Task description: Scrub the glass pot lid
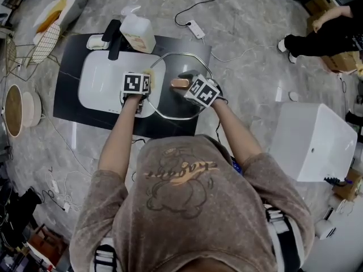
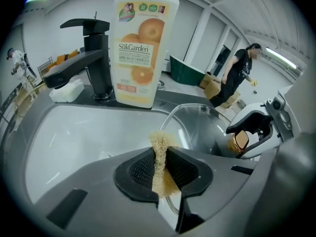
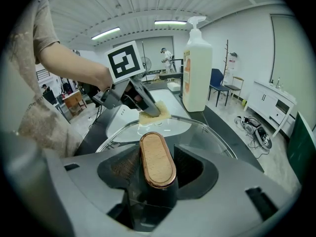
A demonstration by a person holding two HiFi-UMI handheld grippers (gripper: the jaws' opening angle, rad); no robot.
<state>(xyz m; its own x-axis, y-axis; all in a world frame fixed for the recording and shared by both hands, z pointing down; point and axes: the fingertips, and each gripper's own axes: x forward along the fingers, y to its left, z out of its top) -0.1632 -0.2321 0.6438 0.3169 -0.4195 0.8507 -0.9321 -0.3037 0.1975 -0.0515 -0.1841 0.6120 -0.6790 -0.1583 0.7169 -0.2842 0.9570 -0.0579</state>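
1. The left gripper [image 2: 160, 156] has its jaws nearly together, pinching a tan scrub pad [image 2: 159, 141].
2. The pad meets the glass pot lid [image 1: 170, 111] at its 10 o'clock rim.
3. The right gripper [image 3: 157, 168] is half-wide, clamped on the lid's wooden knob [image 3: 157, 157].
4. The lid lies at 3 o'clock of the white sink [image 1: 99, 78].

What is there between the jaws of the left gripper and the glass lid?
A yellow scrub pad, pinched in the left gripper, meets the glass lid at its far rim. The right gripper view shows this best.

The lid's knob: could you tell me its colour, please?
Pale wood, copper-rimmed knob; right gripper view shows it best.
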